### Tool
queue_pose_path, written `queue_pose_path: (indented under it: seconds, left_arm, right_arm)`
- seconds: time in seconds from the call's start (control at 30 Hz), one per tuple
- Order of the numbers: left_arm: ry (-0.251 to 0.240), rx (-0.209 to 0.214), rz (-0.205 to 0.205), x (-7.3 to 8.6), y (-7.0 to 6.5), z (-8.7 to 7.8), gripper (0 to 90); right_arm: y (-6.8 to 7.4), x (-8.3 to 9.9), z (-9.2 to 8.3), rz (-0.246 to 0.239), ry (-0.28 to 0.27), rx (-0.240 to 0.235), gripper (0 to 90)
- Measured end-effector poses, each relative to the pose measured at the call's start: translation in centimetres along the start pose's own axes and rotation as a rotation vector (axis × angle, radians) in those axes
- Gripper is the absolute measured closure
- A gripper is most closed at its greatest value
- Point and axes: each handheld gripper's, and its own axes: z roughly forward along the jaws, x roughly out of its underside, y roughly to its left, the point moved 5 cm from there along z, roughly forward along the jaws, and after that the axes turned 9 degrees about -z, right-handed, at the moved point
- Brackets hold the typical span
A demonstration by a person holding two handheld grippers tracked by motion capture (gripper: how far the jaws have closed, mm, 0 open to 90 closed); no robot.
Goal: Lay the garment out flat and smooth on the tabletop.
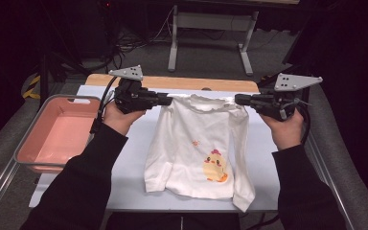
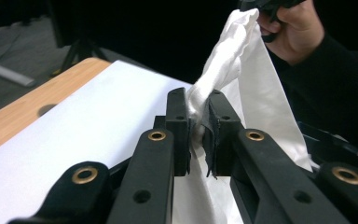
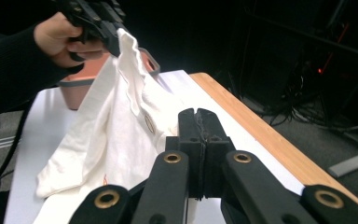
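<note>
Together, the left gripper (image 1: pixel 168 99) and right gripper (image 1: pixel 238 99) each clamp a shoulder of the white shirt (image 1: pixel 196 143), its hem draping onto the worktop (image 1: pixel 129 158) near the front edge.

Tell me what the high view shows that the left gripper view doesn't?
High view: the pink tub, the duck print on the shirt's front, and the shirt's whole outline.

Left gripper view: the left tongs close up, shut on a bunched bit of white cloth.

Both: the white shirt, held up at its shoulders by both tongs, the white table cover, and the wooden table edge.
</note>
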Motion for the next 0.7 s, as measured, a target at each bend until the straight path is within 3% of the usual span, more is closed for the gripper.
queue_pose_path:
  seconds: [0.13,0.23,0.27,0.33,0.57,0.6,0.63,0.67,0.7]
  left_arm:
    - [0.024,-0.055,-0.005,0.0,1.5,1.0,81.7]
    - [0.035,-0.078,-0.035,0.2,3.2,1.9,81.8]
    - [0.035,-0.078,-0.035,0.2,3.2,1.9,81.7]
    - [0.045,-0.102,-0.068,0.4,4.8,2.8,81.7]
    - [0.068,-0.153,-0.124,0.3,7.4,4.8,81.4]
    - [0.084,-0.194,-0.126,0.3,8.1,5.6,80.7]
    - [0.084,-0.194,-0.126,0.3,8.1,5.6,79.0]
    - [0.093,-0.239,-0.122,0.4,8.5,5.9,75.3]
    - [0.108,-0.261,-0.119,0.6,8.7,6.2,75.3]
  right_arm:
    - [-1.1,0.6,1.0,0.023,0.018,0.008,89.6]
    - [-2.3,1.4,2.0,0.046,0.034,0.012,89.6]
    - [-2.7,1.6,2.3,0.051,0.041,0.015,89.6]
    - [-3.4,2.1,3.0,0.066,0.058,0.019,89.6]
    - [-5.5,3.6,4.9,0.104,0.112,0.045,89.6]
    - [-6.1,4.0,5.4,0.108,0.139,0.064,89.4]
    - [-6.1,4.0,5.4,0.108,0.139,0.064,89.4]
    - [-6.9,4.4,5.9,0.114,0.167,0.104,85.5]
    - [-6.9,4.4,5.9,0.114,0.167,0.104,85.5]
